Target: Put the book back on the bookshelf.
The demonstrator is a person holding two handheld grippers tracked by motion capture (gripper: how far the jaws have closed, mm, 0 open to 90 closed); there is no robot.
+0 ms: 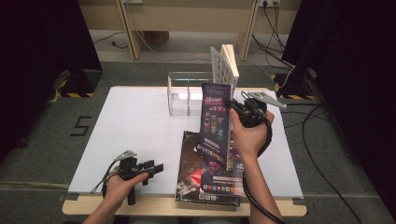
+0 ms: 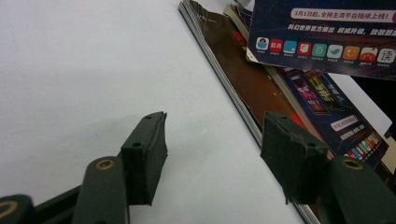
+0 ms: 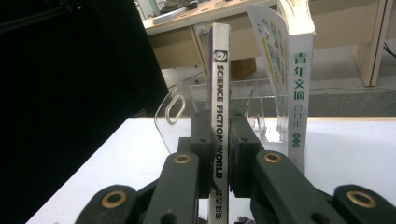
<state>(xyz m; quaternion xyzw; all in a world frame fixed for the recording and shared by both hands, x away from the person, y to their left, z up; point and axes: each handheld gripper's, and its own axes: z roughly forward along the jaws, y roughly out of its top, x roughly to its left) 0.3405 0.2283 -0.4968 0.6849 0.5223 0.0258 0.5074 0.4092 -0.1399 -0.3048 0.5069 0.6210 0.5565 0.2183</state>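
Observation:
My right gripper [image 1: 232, 106] is shut on the spine of a dark purple magazine [image 1: 215, 123], held upright above the table. In the right gripper view its white spine [image 3: 219, 121] reads "Science Fiction World" and both pads press on it. Behind it a clear acrylic rack [image 1: 187, 93] holds a white-spined book [image 3: 299, 88] standing upright at its right end. A stack of magazines [image 1: 196, 172] lies flat near the table's front edge. My left gripper [image 1: 156, 167] rests low at the front left, open, with its fingers [image 2: 147, 149] apart over bare white table beside the stack [image 2: 243, 79].
The white tabletop [image 1: 135, 126] spreads wide to the left of the rack. Black curtains flank both sides. Wooden furniture legs and cables stand on the floor behind the table. A floor marking [image 1: 81, 126] lies to the left.

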